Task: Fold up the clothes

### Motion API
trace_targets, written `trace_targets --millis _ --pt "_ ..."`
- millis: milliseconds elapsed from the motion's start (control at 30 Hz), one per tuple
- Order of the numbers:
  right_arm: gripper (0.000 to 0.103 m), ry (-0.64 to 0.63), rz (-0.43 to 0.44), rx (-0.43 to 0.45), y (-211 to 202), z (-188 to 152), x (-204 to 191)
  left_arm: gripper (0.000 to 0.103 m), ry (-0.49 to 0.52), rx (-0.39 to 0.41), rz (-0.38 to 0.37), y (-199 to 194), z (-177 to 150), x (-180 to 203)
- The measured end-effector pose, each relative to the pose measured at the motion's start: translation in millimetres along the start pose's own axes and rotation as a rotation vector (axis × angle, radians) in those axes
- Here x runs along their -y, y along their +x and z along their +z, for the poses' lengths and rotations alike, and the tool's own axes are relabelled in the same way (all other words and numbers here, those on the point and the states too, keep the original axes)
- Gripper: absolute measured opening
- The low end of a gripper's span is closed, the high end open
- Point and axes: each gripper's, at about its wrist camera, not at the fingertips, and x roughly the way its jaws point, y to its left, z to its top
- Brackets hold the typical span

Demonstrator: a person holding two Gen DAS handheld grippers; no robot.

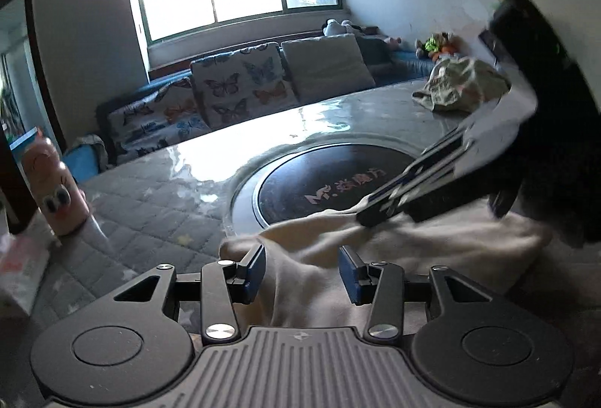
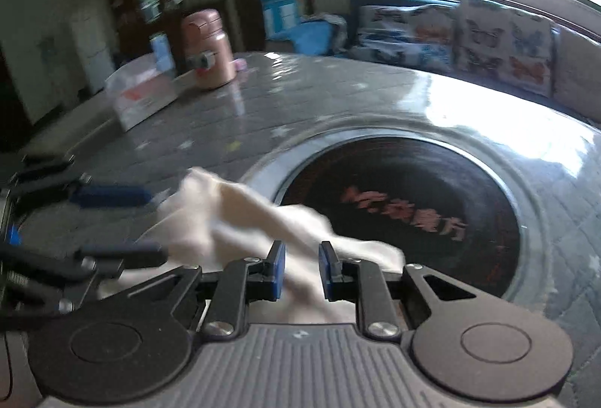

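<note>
- Left gripper (image 1: 302, 273), bottom centre of the left view: jaws spread wide, hovering over the cream cloth (image 1: 394, 250), nothing between the pads
- Right gripper (image 2: 302, 271), bottom centre of the right view: jaws partly apart with cloth (image 2: 263, 220) bunched between them; whether the pads truly bite the fabric I cannot tell
- In the left view the right gripper (image 1: 370, 216) reaches in from the right edge, its tip low on the cloth; blur hides its jaws there
- The cloth lies rumpled on the table (image 1: 150, 190), low centre of both views, its far edge lapping the dark disc (image 2: 413, 205) set in the tabletop
- Step in hand, as I judge it: taking hold of the cloth to spread or fold it. Done well, the left jaws would close on a clear edge or corner rather than a mid-fold, and both grippers would lift together so the fabric hangs flat
- Further back: a pink bottle (image 1: 52, 186) at the left edge, a second crumpled garment (image 1: 462, 85) upper right, cushions (image 1: 240, 85) beyond
- Hard to make out: the cloth's full shape, its corners and which garment it is; its near part is hidden under the gripper bodies. The dark mass at the right edge of the left view is too blurred to name
</note>
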Motion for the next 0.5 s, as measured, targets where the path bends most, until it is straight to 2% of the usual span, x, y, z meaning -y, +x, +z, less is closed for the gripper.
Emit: trace_targets --millis 133,300,500 --pt "0.019 -0.018 -0.008 -0.023 25 6 -8 0.047 0.021 -0.033 -0.019 6 -8 3" --pt "0.02 0.019 -0.016 0.001 39 21 -6 0.047 0.006 -0.084 -0.017 15 -22 -6" --pt "0.022 0.026 -0.014 0.024 28 25 -4 0.047 -0.028 -0.033 -0.013 12 -7 -20"
